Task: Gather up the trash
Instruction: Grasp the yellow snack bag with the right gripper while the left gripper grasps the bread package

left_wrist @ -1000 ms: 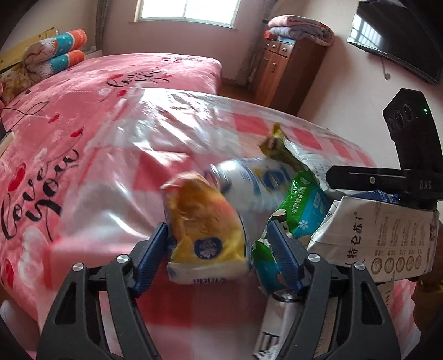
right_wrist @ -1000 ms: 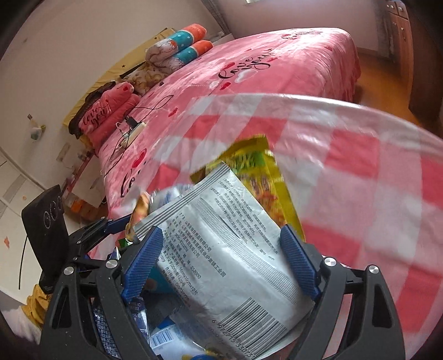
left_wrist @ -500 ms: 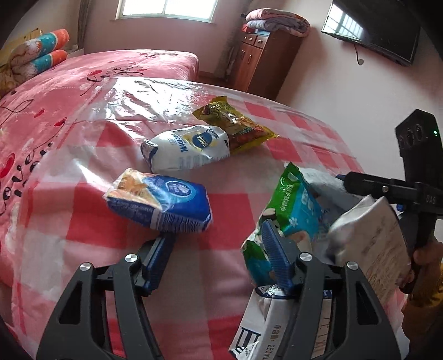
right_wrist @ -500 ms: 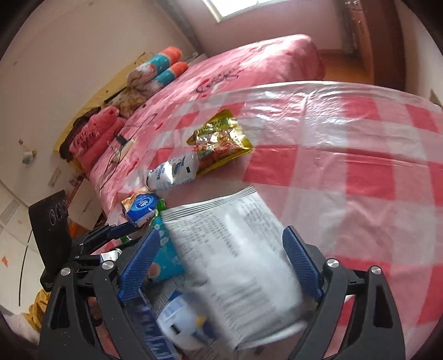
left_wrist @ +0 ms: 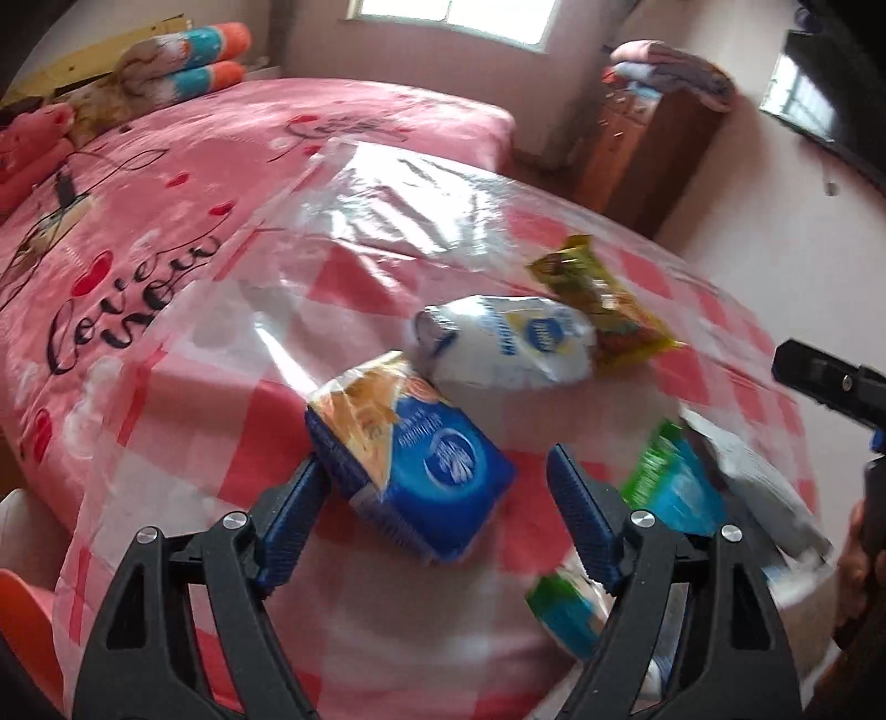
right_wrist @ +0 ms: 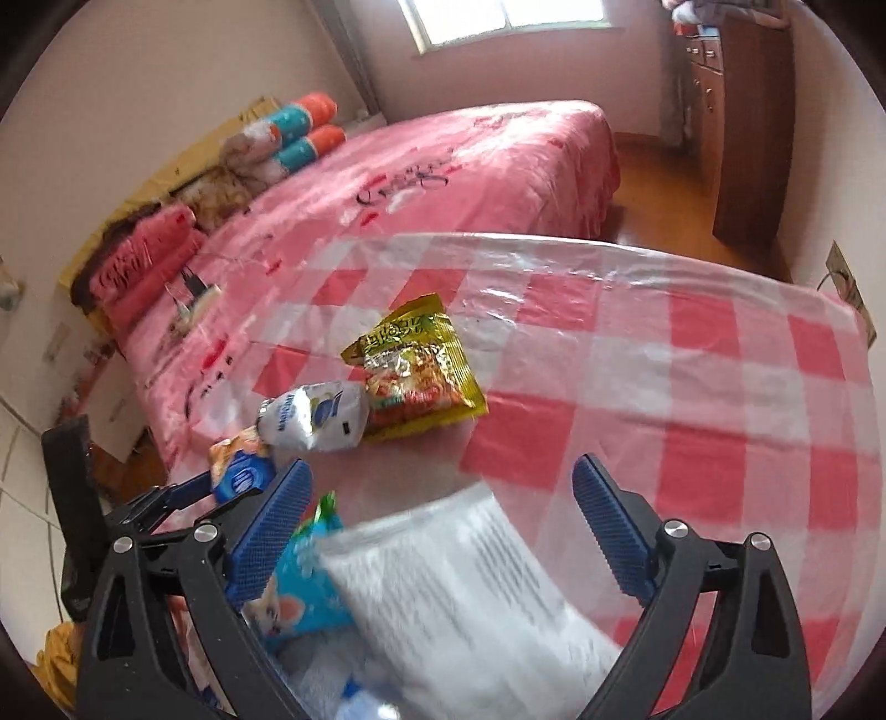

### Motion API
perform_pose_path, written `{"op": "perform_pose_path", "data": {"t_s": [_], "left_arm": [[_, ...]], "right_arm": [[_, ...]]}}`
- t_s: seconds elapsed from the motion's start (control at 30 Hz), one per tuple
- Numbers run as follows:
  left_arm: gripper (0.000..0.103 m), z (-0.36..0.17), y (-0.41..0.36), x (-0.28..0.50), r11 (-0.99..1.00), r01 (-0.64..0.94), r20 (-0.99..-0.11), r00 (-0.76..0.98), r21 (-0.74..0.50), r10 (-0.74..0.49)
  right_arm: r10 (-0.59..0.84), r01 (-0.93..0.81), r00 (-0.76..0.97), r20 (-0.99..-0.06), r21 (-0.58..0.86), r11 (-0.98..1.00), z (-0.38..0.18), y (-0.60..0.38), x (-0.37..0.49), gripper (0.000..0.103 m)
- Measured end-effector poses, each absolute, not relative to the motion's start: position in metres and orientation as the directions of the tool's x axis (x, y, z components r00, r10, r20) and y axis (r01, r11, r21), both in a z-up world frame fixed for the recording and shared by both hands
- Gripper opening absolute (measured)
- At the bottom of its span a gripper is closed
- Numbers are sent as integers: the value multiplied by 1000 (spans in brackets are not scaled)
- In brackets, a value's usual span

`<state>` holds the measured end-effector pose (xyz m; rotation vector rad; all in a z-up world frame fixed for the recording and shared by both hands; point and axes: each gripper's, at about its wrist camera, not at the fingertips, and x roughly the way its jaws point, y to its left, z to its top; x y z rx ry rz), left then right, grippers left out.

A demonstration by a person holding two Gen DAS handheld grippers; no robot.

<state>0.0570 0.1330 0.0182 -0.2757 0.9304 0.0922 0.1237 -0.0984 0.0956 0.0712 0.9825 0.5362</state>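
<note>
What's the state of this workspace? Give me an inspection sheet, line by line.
Surface: checked red-and-white tablecloth under clear plastic.
Job's things: blue-and-orange packet, white pouch and yellow snack packet lie on the cloth; the white pouch touches the yellow packet. A grey-white printed bag and a green-blue packet sit at the near edge, blurred.
Clutter: nothing seen beyond the trash.
Grippers: left gripper open, jaws astride the blue-and-orange packet; right gripper open above the printed bag.
Cables: a charger and cord on the bed.
Surroundings: pink bed, wooden cabinet, window.
</note>
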Motion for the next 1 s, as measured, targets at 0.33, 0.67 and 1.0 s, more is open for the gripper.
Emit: {"op": "perform_pose_path", "data": {"t_s": [0.33,0.67,1.0], "left_arm": [[76,14,150,72,968,-245,-794,598,-57,105],[57,14,146,70,972,-225,-763,640,-65,97],[35,17,163,59,959,-235,-760,649,-158,34]], "right_arm": [[393,-452,314,-864,228,863,69,-35,185,94],[357,-460,312,-881,189,868,41,-16,204,94],[404,-517,335,-851,192,834,52,-15,182,60]]}}
